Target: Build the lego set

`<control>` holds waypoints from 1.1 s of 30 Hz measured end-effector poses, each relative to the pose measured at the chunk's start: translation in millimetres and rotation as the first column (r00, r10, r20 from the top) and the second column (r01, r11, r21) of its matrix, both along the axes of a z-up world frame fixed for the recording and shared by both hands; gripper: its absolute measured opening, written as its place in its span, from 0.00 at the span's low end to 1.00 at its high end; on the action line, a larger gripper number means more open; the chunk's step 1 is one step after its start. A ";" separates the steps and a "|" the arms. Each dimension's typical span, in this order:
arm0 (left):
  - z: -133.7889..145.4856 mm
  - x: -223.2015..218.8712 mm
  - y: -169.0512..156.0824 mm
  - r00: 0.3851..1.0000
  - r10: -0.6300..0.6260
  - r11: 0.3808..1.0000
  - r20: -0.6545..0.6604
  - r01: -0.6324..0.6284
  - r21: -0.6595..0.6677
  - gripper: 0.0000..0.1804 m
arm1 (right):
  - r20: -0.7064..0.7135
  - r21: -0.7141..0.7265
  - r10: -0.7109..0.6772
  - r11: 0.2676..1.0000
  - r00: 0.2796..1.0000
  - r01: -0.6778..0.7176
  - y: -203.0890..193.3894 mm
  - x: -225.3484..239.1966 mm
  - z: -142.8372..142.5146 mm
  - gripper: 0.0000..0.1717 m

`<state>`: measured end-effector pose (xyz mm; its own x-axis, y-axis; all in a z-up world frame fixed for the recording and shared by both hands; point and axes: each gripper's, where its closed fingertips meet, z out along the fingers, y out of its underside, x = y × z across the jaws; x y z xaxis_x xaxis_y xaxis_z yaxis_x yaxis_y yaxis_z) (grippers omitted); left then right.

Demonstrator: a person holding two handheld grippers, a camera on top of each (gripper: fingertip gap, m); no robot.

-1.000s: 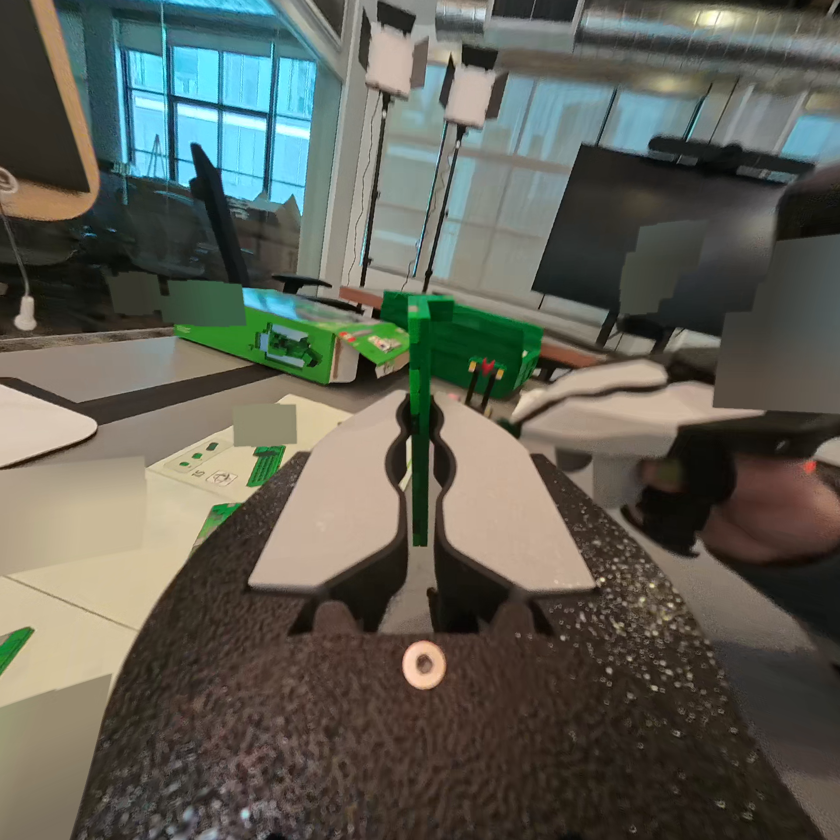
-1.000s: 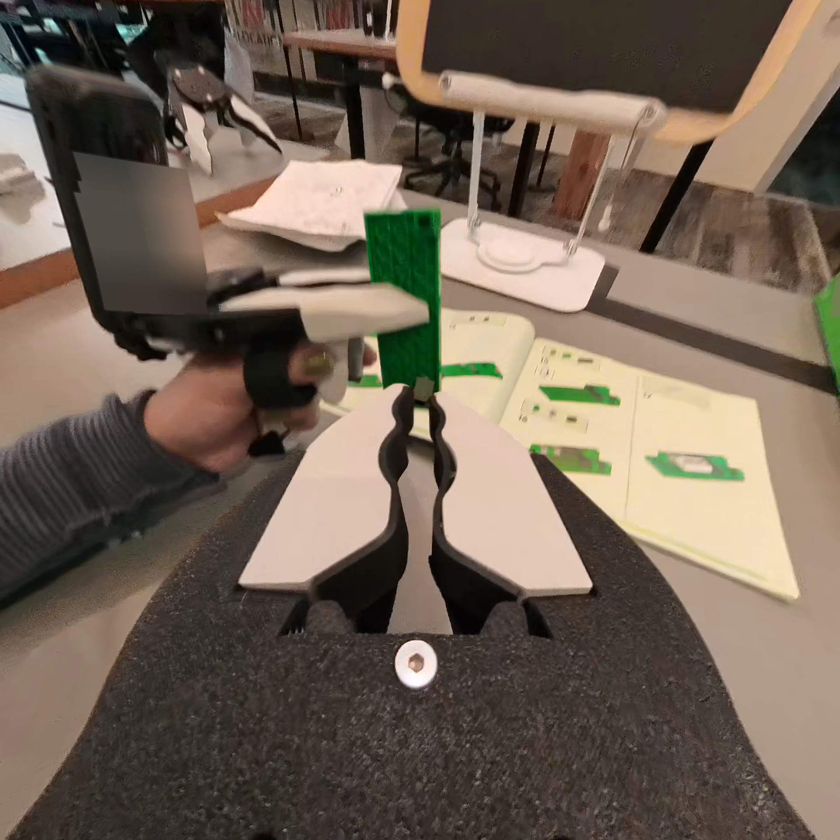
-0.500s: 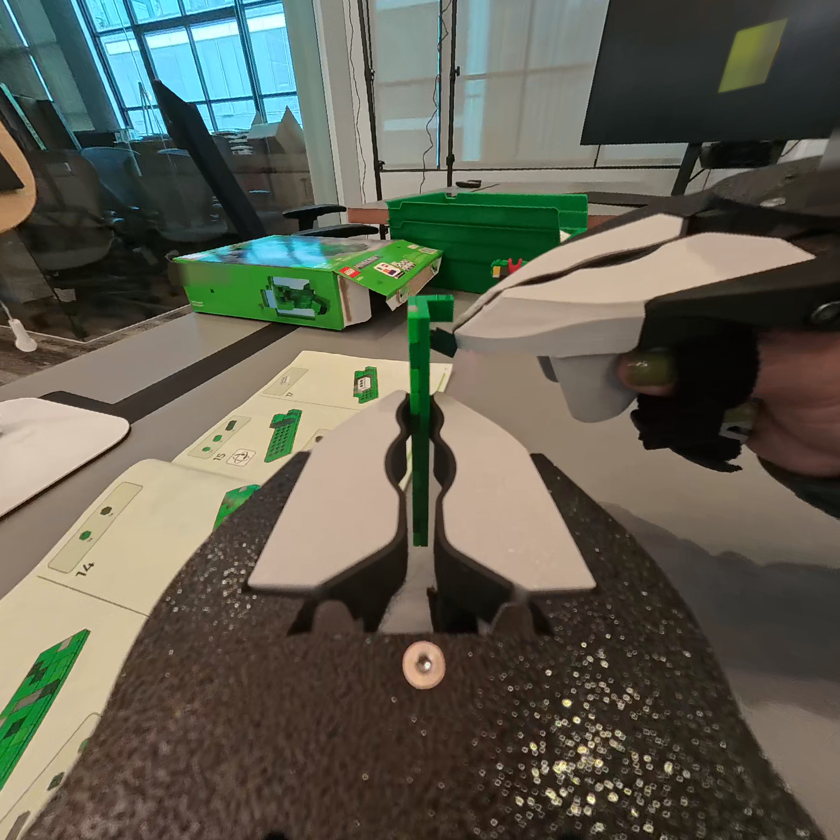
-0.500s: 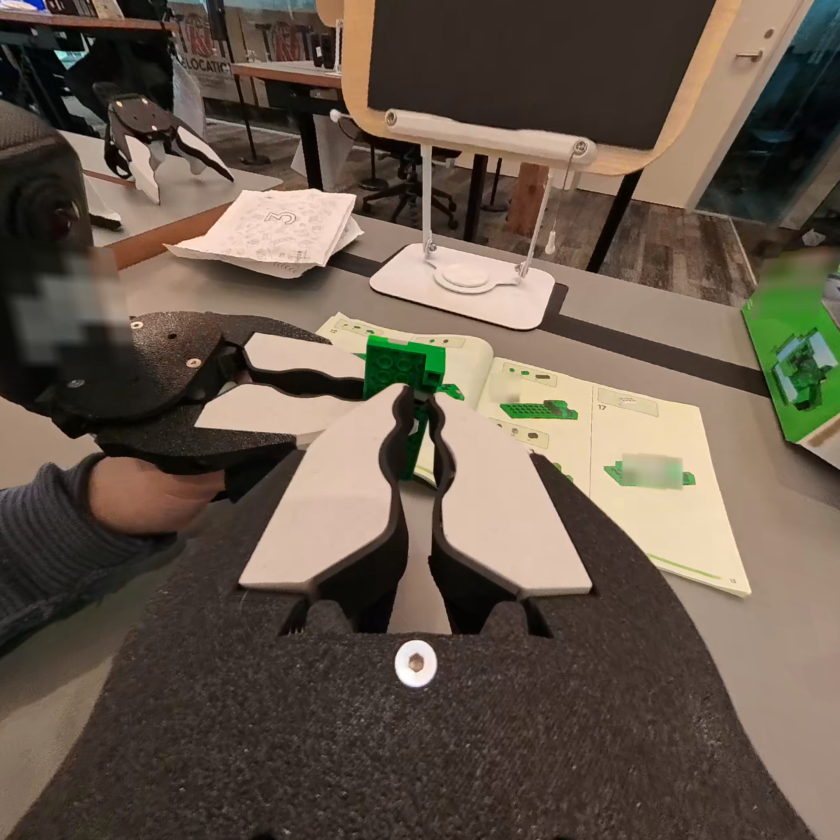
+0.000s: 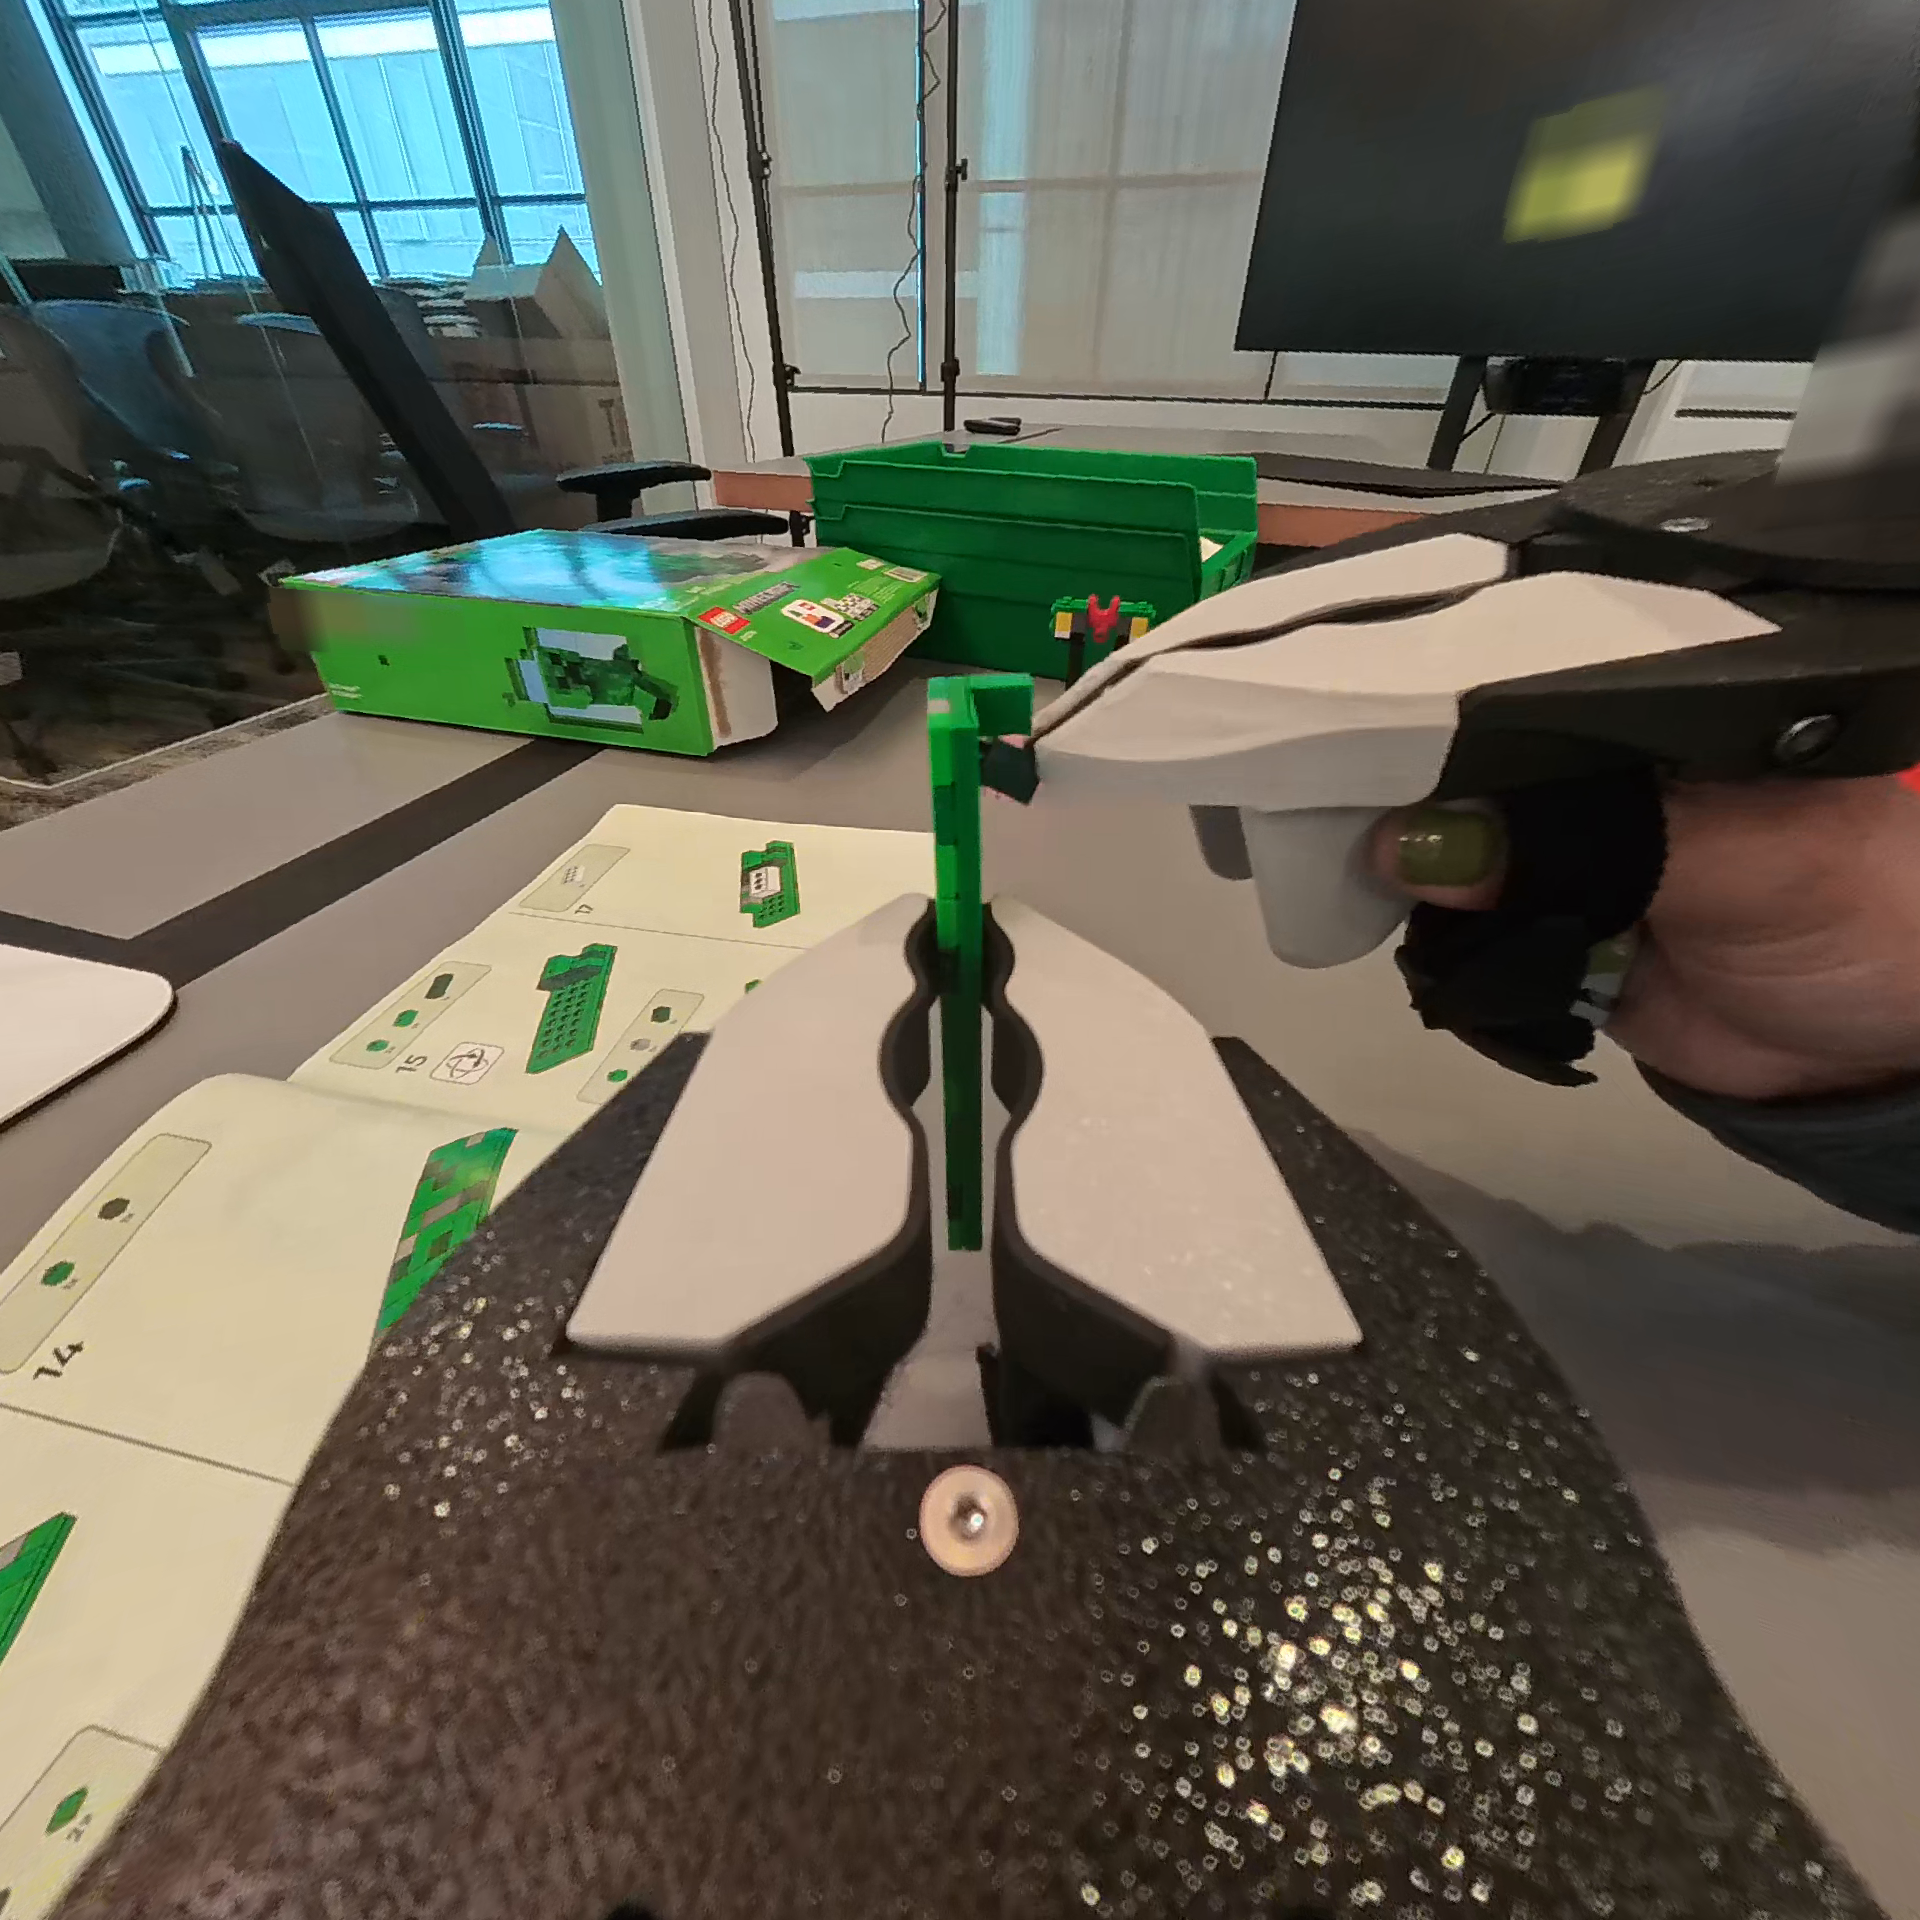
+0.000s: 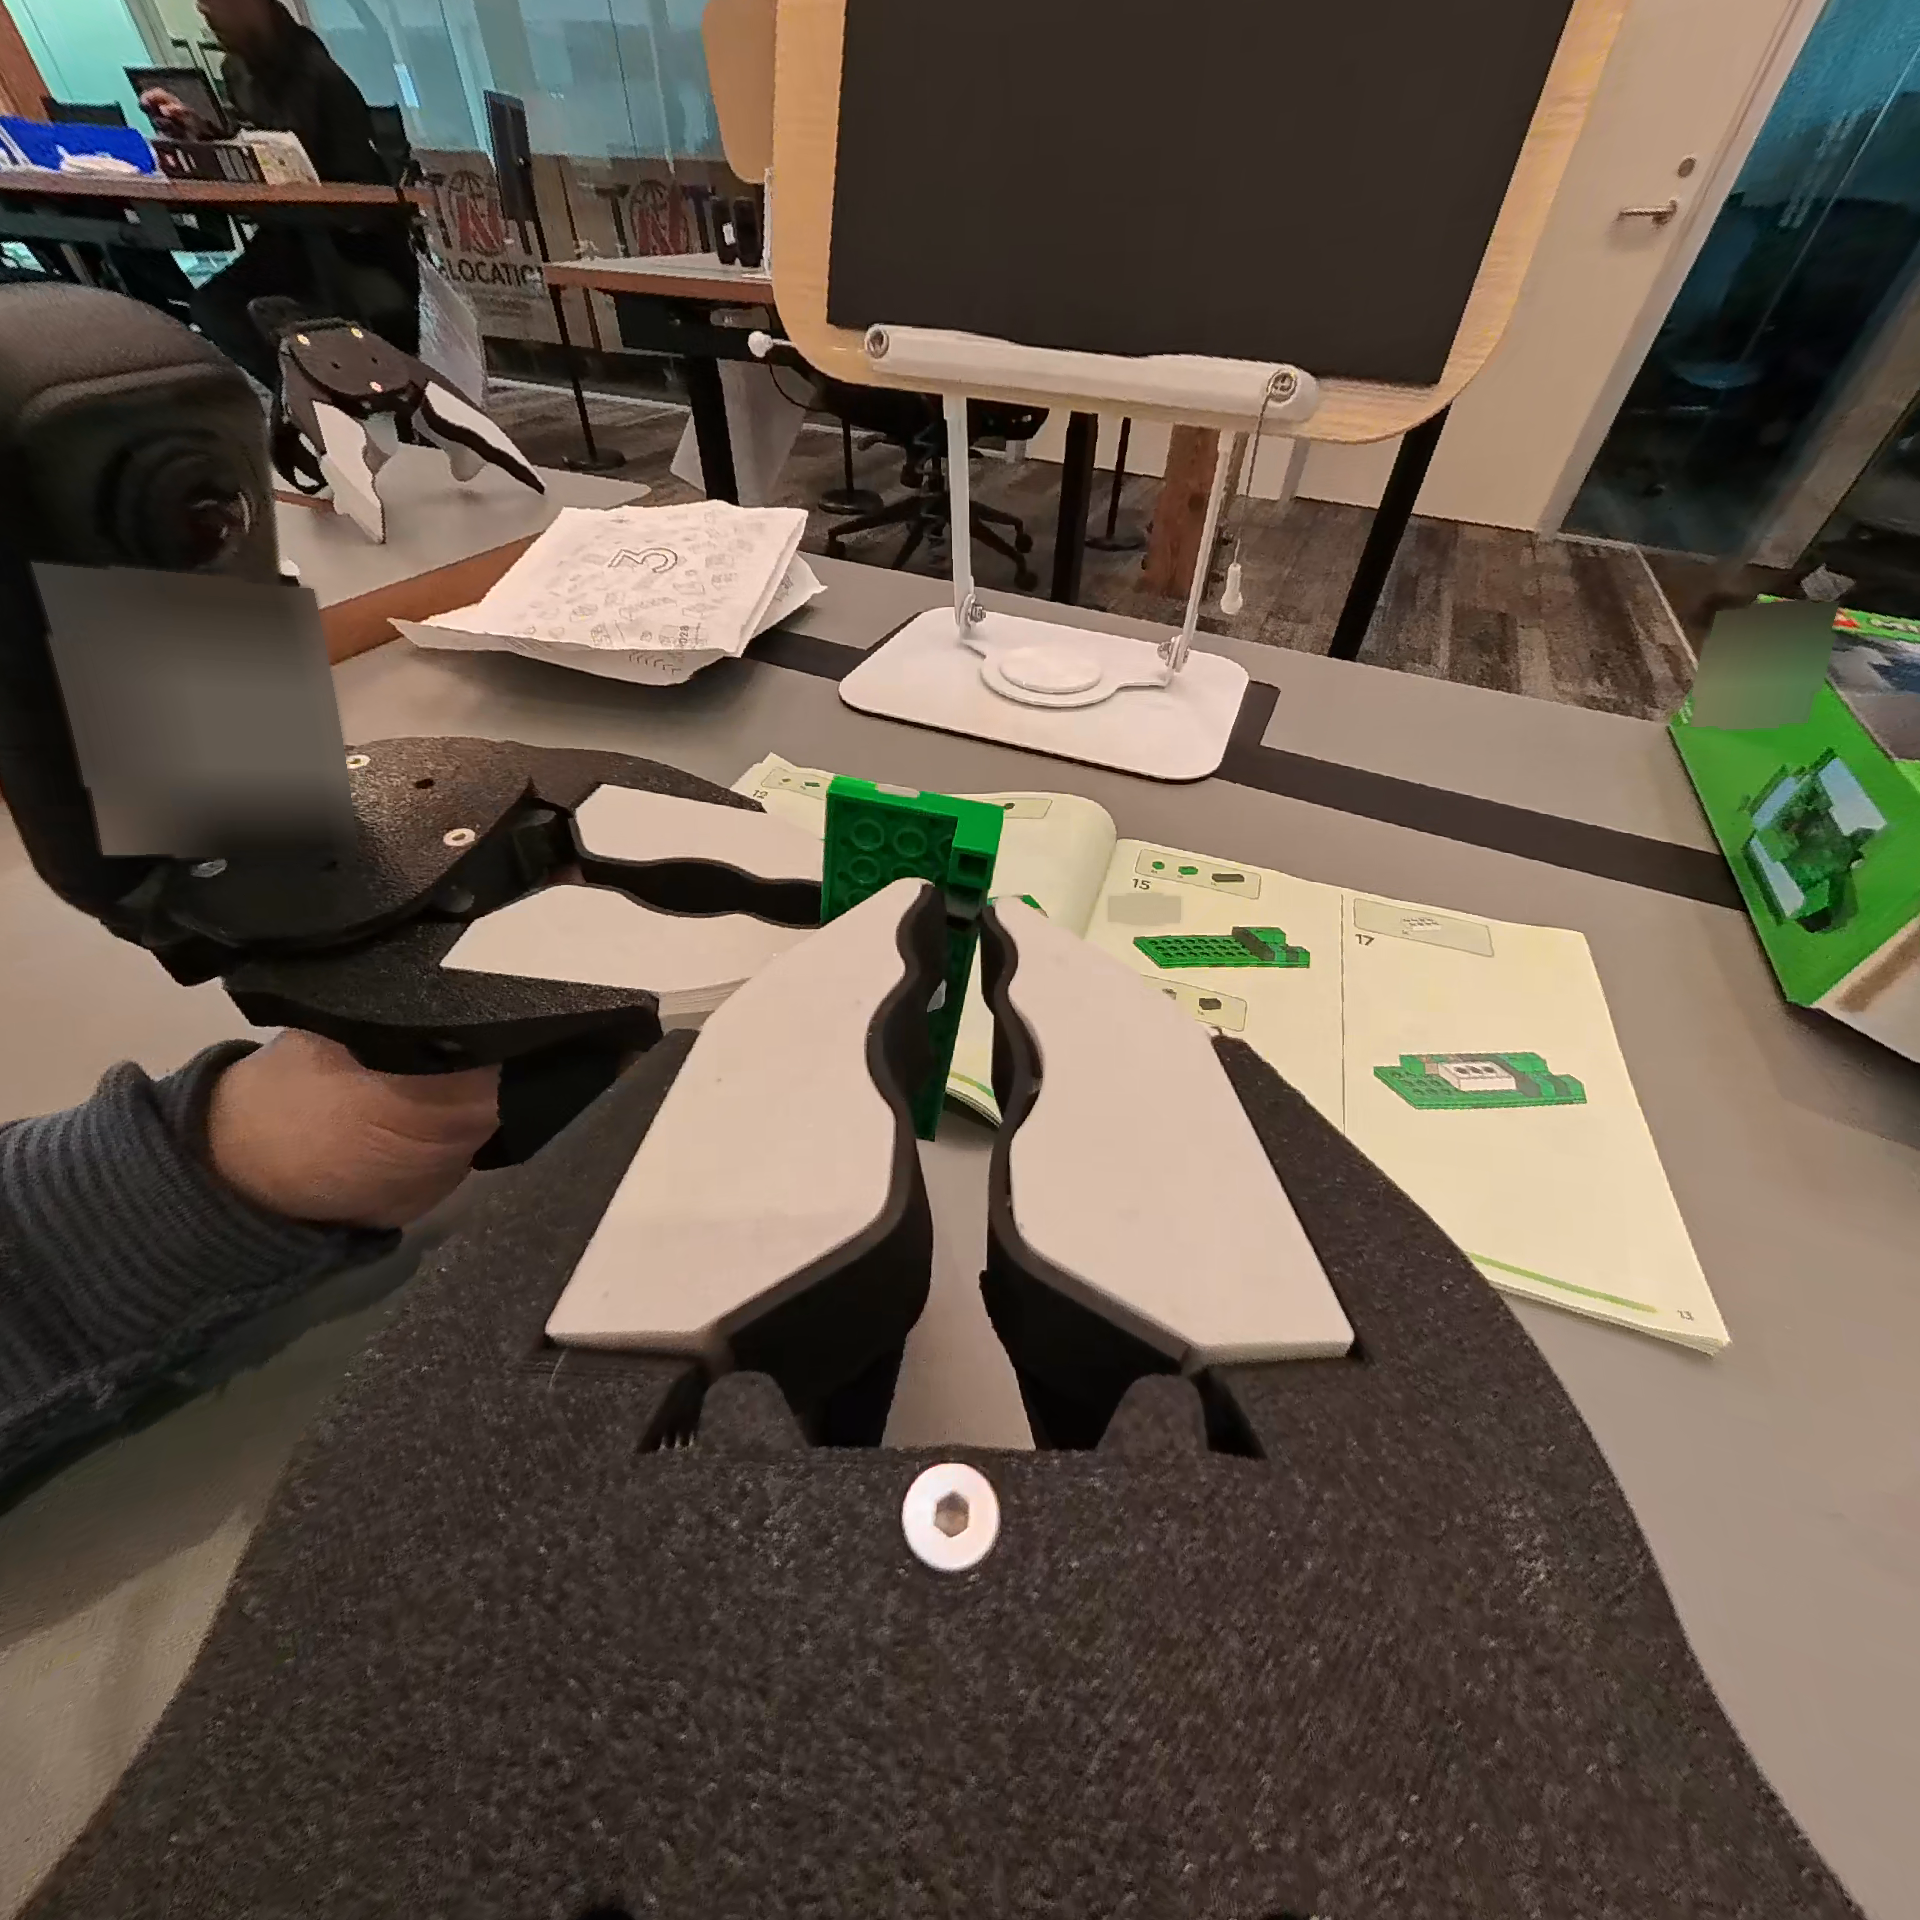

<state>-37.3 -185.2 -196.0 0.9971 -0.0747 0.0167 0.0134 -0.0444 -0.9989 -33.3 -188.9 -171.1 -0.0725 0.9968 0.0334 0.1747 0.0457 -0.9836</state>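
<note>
From your left gripper (image 5: 961,925), you see its two pads pinching a flat green brick plate (image 5: 956,935) that stands straight up on its edge. Your right gripper (image 5: 1023,764) comes in from the right and nips a small dark brick (image 5: 1010,771) against the plate's top, just under a green block. Ahead lie a green box (image 5: 540,644) and a green bin (image 5: 1029,530); an open booklet (image 5: 436,1018) is on the left. From your right gripper (image 6: 964,914), the dark brick (image 6: 964,906) sits pinched at your fingertips, touching the plate (image 6: 888,852). Your left gripper (image 6: 800,914) blocks the left side. The booklet (image 6: 1455,1039) lies to the right, and a white stand (image 6: 1049,686) is farther ahead.
</note>
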 end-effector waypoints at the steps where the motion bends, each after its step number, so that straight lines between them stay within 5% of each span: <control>1: -0.1 0.3 0.0 1.000 -0.003 1.000 0.001 0.003 -0.001 0.03 | -0.001 0.004 -0.002 1.000 1.000 0.002 0.1 0.2 0.0 0.04; 24: 25.7 25.1 -11.8 0.952 -0.265 0.954 0.150 0.237 0.182 0.03 | -0.179 0.066 0.026 0.998 0.984 -0.014 -14.4 11.0 25.3 0.04; 33: 19.2 -1.4 -9.2 0.976 -0.103 0.986 0.193 0.074 0.152 0.03 | -0.187 0.156 -0.045 0.985 0.981 0.075 6.1 15.1 20.4 0.04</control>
<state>-38.7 -194.5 -176.8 0.9640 -0.1785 0.1971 0.2152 0.0887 -0.9725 -18.3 -182.7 -150.7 0.0090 0.9794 0.2020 0.0009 0.2020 -0.9794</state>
